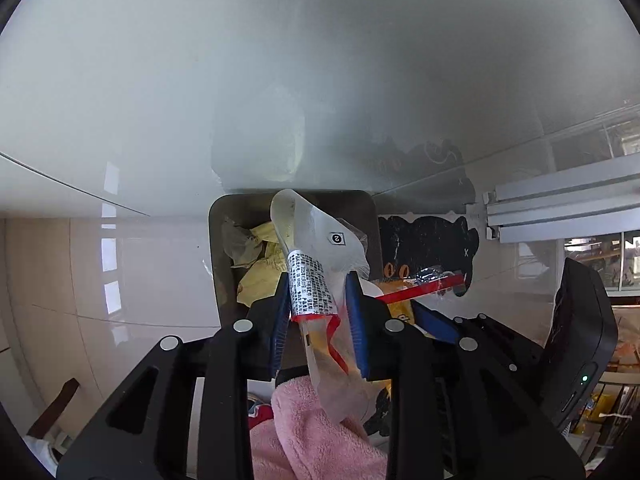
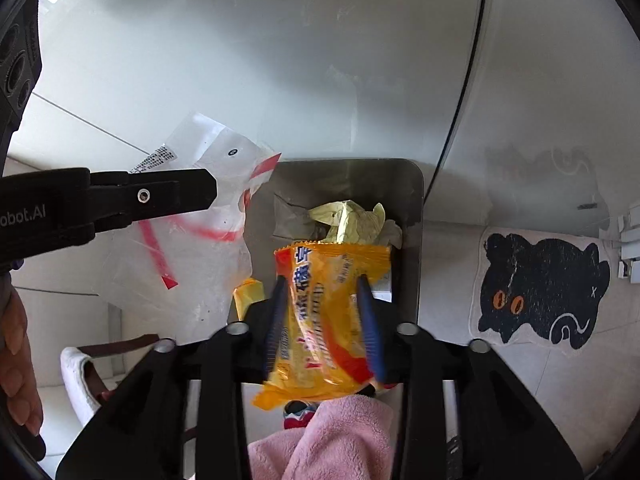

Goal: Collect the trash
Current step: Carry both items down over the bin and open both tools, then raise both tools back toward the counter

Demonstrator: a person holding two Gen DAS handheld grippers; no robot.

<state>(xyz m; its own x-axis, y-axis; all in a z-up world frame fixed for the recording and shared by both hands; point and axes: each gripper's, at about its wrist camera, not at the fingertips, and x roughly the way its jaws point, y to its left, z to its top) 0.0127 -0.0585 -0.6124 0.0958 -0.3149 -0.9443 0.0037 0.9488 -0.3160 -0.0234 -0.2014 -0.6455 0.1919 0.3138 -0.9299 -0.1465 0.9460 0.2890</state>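
The left tongs point down over a grey trash bin on the floor. A clear plastic bag with a red strip and a white label with black print hangs between the two blue pads. The pads stand a little apart, with a narrow gap, and do not squeeze the bag. The top of the bag leans over the bin's left side.

The right tongs point down at the same bin from the near side. A yellow and orange snack wrapper sits between the blue pads. These tongs are wide, and the pads do not press on the wrapper. The wrapper looks a bit blurry and is right above the bin.

Inside the bin lies crumpled pale yellow paper with some grey paper beside it. To the right of the bin, a mat shaped like a black cat with orange eyes lies flat on the floor. A fluffy pink cloth shows near the bottom, under both tongs. A person's hand is at the far left edge, and a white slipper lies near it.
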